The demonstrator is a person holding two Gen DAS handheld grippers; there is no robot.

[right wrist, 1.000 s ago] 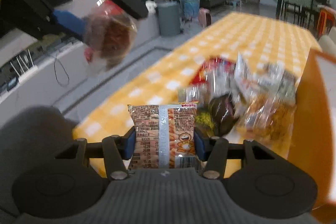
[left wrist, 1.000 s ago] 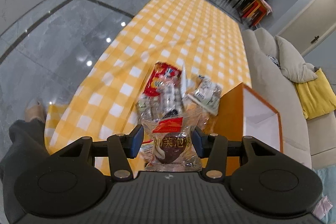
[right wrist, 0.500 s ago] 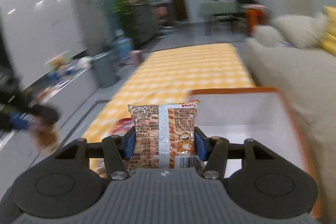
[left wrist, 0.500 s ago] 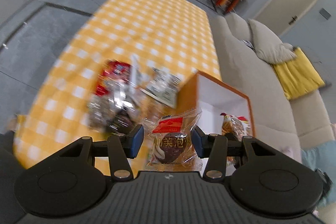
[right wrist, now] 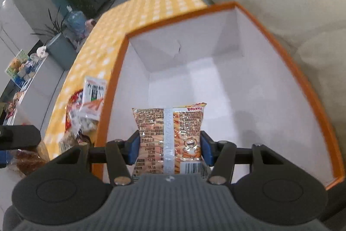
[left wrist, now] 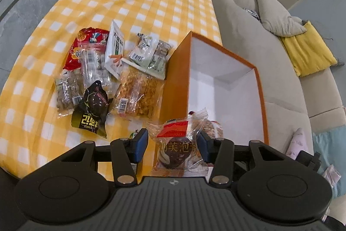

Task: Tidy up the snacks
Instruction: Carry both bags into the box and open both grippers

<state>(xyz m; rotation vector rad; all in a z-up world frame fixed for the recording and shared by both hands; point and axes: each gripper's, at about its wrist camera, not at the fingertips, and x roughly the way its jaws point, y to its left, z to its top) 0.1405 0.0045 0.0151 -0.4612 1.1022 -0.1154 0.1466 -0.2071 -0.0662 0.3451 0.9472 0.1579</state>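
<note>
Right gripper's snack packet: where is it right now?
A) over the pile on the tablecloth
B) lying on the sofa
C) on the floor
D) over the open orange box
D. In the right wrist view the right gripper is shut on the snack packet, with the white inside of the orange box behind and below it.

Left gripper (left wrist: 173,143): black plastic body is filling the bottom of its view, ribbed dark-grey centre panel with a small white logo mark at its top edge. Two round raised discs are sitting either side of the panel. Black angular linkage arms are running forward, each with a silver screw head at base and tip. Blue pads (left wrist: 141,142) are lining the inner finger faces.

Right gripper (right wrist: 170,148): same build, ribbed panel looking lighter grey, same discs, silver screws, blue pads (right wrist: 133,149).

No hand or sleeve is showing.
</note>
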